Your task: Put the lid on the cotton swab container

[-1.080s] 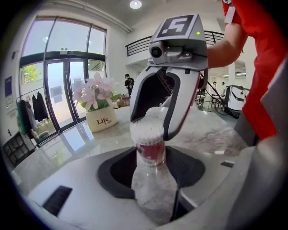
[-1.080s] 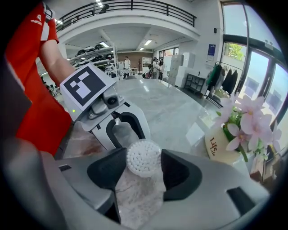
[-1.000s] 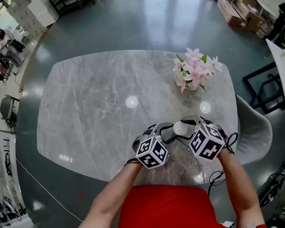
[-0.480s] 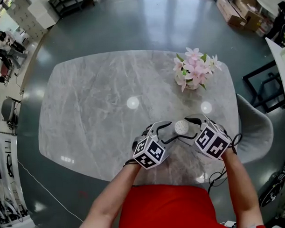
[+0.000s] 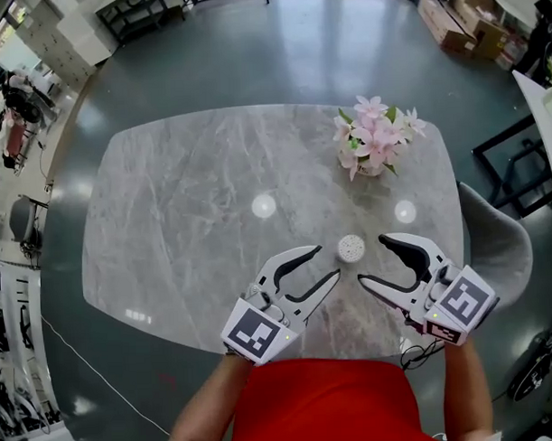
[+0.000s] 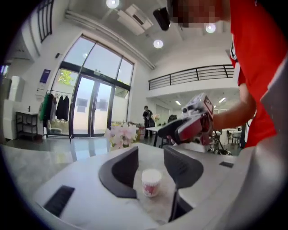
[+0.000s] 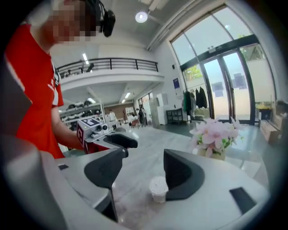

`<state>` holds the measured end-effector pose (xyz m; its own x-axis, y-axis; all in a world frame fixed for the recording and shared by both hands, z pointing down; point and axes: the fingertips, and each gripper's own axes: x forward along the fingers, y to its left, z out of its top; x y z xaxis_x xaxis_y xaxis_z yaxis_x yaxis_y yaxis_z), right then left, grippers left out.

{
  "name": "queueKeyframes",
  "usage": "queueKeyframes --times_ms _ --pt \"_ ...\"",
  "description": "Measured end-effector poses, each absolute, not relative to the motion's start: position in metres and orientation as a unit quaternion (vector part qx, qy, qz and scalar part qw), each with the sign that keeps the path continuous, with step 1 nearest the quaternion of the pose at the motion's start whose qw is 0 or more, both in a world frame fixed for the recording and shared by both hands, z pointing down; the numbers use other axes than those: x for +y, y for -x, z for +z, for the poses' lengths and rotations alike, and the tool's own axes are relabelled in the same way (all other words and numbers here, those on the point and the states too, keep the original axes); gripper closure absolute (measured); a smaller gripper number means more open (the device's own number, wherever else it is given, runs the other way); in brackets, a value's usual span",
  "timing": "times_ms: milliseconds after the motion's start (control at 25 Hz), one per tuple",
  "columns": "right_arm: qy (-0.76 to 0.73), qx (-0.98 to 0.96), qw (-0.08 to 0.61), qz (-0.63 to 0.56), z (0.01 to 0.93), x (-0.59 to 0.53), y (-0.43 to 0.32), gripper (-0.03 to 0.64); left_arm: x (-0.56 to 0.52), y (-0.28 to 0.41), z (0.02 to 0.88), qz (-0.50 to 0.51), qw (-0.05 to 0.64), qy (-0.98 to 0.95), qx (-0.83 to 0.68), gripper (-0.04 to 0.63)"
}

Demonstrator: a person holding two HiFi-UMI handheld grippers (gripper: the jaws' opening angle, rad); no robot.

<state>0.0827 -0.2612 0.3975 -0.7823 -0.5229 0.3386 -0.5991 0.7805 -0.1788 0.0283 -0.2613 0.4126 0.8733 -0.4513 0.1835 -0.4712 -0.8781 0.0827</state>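
Large grey marble-look tabletop with rounded corners (image 5: 185,209) fills the middle of the head view, dark glossy floor all round. The upper left and centre of the slab are bare. The near edge runs along the bottom, under both tools.

Small pale vase holding pink flowers with green leaves (image 5: 374,137) stands upper right, close to the far right edge.

Left gripper, white with black jaws (image 5: 329,262), is lower centre and raised above the table. Its jaws are apart, have just been closing a little, and grip nothing. Right gripper, same build (image 5: 370,260), is lower right, jaws wide and just eased in slightly, also holding nothing.

Small white round cotton swab container (image 5: 351,249) stands upright on the table between the two sets of fingertips, touching neither, near the front edge. White swab tips show at its top. Whether a lid sits on it, can't tell.
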Motion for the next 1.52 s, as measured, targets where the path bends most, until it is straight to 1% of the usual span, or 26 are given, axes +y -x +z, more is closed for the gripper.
queueKeyframes --times_ms 80,120,240,280,360,400,440,520,680,920,1080,1520 --pt "-0.306 -0.94 0.074 0.135 0.375 -0.253 -0.081 0.353 -0.256 -0.024 0.383 0.05 0.063 -0.964 -0.253 0.439" --pt "-0.309 -0.941 0.049 0.132 0.365 -0.249 -0.081 0.353 -0.254 -0.022 0.372 0.046 0.054 -0.964 -0.257 0.46" --pt "-0.322 -0.94 0.002 0.111 0.342 -0.237 -0.08 0.386 -0.246 -0.019 0.339 0.036 0.001 -0.965 -0.261 0.498" --pt "-0.328 -0.939 -0.005 0.102 0.337 -0.234 -0.08 0.405 -0.243 -0.02 0.329 0.029 -0.016 -0.965 -0.261 0.52" --pt "-0.342 -0.936 -0.016 0.082 0.329 -0.231 -0.081 0.454 -0.239 -0.021 0.311 0.015 -0.037 -0.964 -0.263 0.546" --pt "-0.35 -0.934 -0.019 0.071 0.327 -0.229 -0.082 0.467 -0.237 -0.022 0.305 0.011 -0.045 -0.963 -0.264 0.558" --pt "-0.358 -0.931 -0.02 0.059 0.324 -0.229 -0.083 0.477 -0.236 -0.023 0.301 0.01 -0.049 -0.963 -0.265 0.564" --pt "-0.376 -0.926 -0.021 0.038 0.319 -0.227 -0.087 0.53 -0.233 -0.024 0.298 0.014 -0.051 -0.962 -0.268 0.578" --pt "-0.406 -0.913 -0.03 0.015 0.308 -0.223 -0.095 0.6 -0.228 -0.023 0.298 0.023 -0.042 -0.962 -0.27 0.58" --pt "-0.426 -0.904 -0.039 0.009 0.303 -0.218 -0.105 0.607 -0.222 -0.031 0.298 0.034 -0.059 -0.963 -0.261 0.578" --pt "-0.444 -0.895 -0.047 0.008 0.301 -0.217 -0.114 0.609 -0.222 -0.033 0.299 0.039 -0.058 -0.963 -0.26 0.578" --pt "-0.442 -0.896 -0.042 0.014 0.303 -0.218 -0.117 0.607 -0.227 -0.036 0.304 0.045 -0.052 -0.964 -0.257 0.577"
